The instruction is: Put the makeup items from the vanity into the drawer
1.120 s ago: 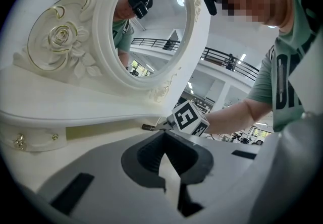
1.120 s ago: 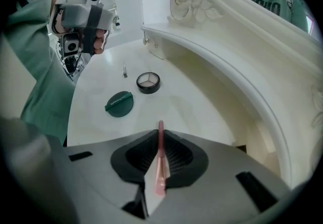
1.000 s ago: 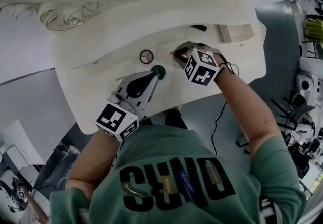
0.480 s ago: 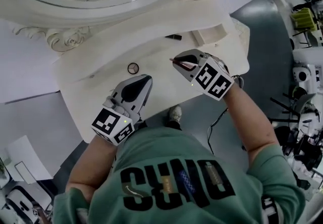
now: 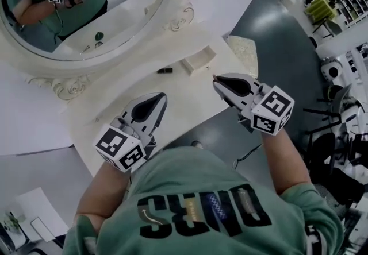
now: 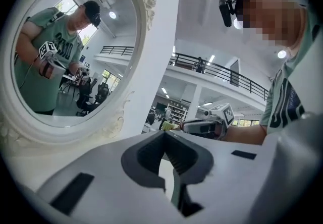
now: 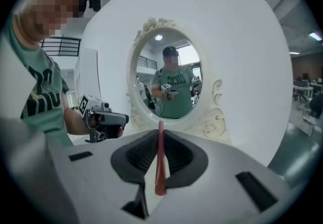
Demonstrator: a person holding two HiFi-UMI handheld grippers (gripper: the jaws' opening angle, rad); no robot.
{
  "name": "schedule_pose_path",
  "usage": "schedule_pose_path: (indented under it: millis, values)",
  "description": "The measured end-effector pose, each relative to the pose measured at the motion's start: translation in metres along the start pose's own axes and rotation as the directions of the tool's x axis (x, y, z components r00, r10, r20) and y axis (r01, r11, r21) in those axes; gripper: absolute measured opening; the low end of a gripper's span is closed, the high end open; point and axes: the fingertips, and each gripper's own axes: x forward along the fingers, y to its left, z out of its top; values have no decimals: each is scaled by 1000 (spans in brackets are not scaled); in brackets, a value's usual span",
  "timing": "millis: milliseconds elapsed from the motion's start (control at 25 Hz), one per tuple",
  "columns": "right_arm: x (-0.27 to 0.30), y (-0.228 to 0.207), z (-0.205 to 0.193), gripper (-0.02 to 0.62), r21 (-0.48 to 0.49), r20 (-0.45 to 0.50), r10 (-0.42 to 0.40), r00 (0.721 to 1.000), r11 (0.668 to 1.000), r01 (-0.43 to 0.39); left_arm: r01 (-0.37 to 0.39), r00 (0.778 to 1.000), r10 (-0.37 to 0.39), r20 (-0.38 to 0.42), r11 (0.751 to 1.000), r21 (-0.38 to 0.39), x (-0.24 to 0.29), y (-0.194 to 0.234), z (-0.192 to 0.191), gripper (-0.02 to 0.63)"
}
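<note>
My right gripper (image 5: pixel 218 80) is shut on a thin red makeup pencil (image 7: pixel 160 160), which stands upright between its jaws. It hovers above the front right edge of the white vanity top (image 5: pixel 115 104). My left gripper (image 5: pixel 157 99) is raised over the middle of the vanity, its jaws closed with nothing between them (image 6: pixel 164 135). A small dark makeup item (image 5: pixel 165 70) lies near the back of the top. A small open drawer (image 5: pixel 195 64) sits at the back right. A green item (image 5: pixel 99 35) shows only as a reflection in the mirror.
The oval carved-frame mirror (image 5: pixel 86 12) stands behind the vanity against a white wall. Grey floor (image 5: pixel 276 35) lies to the right, with chairs and equipment (image 5: pixel 339 76) at the far right. Each gripper view shows the other gripper (image 6: pixel 202 126) (image 7: pixel 103 119).
Both grippers have lifted off the vanity top. The right one moved right with the red pencil in it. The head camera swung up, so the mirror now shows.
</note>
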Motion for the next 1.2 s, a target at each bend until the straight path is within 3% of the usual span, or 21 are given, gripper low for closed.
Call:
schedule_pose_path:
  millis: [240, 520, 880, 1200]
  values:
    - [-75, -8, 30, 46, 101, 227, -51, 973, 995, 28, 75, 997, -75, 5, 997, 23, 28, -35, 30, 8]
    - [-126, -18, 48, 46, 190, 446, -76, 892, 982, -11, 107, 994, -107, -1, 994, 37, 43, -52, 45, 8]
    - [-121, -20, 53, 46, 142, 432, -53, 900, 990, -10, 98, 995, -97, -4, 994, 38, 43, -51, 46, 8]
    - [-69, -51, 42, 46, -13, 261, -30, 965, 999, 34, 72, 997, -72, -29, 997, 29, 58, -20, 33, 8]
